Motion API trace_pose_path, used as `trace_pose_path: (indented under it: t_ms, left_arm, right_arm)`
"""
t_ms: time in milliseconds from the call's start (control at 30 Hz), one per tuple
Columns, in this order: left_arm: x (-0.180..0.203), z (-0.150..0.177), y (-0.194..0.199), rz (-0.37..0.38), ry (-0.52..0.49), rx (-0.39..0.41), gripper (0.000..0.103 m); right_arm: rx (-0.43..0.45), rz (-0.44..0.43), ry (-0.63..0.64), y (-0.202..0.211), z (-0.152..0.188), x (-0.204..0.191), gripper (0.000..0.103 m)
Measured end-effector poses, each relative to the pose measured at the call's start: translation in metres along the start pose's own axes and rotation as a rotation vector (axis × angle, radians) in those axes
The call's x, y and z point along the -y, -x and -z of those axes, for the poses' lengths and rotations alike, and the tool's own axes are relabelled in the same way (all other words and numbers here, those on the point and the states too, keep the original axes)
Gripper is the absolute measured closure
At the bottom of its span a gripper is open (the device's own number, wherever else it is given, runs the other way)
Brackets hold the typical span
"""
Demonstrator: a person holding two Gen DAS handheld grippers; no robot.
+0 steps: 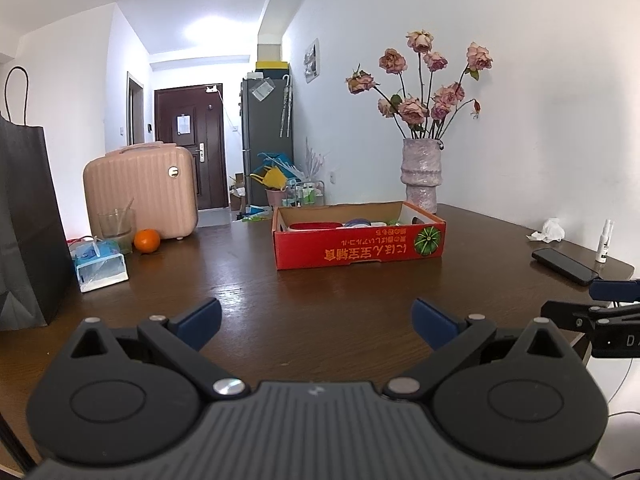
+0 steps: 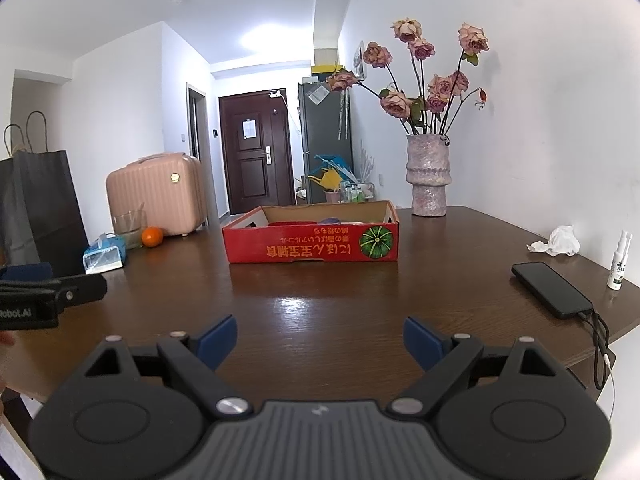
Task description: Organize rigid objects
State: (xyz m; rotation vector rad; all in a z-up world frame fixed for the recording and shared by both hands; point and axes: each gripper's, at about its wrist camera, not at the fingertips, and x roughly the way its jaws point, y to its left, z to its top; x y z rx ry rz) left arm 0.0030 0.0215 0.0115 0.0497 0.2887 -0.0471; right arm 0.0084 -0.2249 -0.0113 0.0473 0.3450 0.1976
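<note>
A red cardboard box [image 1: 360, 250] [image 2: 312, 246] sits on the brown table [image 1: 320, 292] [image 2: 320, 296], holding a red dish [image 1: 316, 226] and other items mostly hidden by its wall. An orange [image 1: 147, 240] [image 2: 152, 237] lies at the left beside a glass [image 1: 116, 226] [image 2: 130, 226]. A black phone [image 1: 566, 266] [image 2: 552, 290] and a white spray bottle [image 1: 605, 246] [image 2: 619, 266] lie at the right. My left gripper [image 1: 318, 322] is open above the near table, nothing between its blue pads. My right gripper [image 2: 320, 340] is likewise open and empty.
A vase of dried roses [image 1: 422, 174] [image 2: 429, 176] stands behind the box by the wall. A pink case [image 1: 140, 190] [image 2: 154, 196], a black paper bag [image 1: 28, 224] [image 2: 38, 208] and a blue tissue pack [image 1: 100, 262] [image 2: 105, 254] crowd the left. A crumpled tissue [image 1: 550, 230] [image 2: 558, 242] lies right.
</note>
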Motion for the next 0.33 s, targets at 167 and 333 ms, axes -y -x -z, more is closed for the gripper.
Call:
trace_pose_path:
  t_ms: [167, 333]
  left_arm:
    - [0.0023, 0.0006, -0.0004, -0.006, -0.008, 0.000, 0.000]
    - [0.0021, 0.0018, 0.0018, 0.022, -0.021, 0.007, 0.000]
  right_arm:
    - [-0.002, 0.002, -0.003, -0.0005, 0.0006, 0.0004, 0.013]
    - [-0.003, 0.000, 0.001, -0.0004, 0.0006, -0.0006, 0.013]
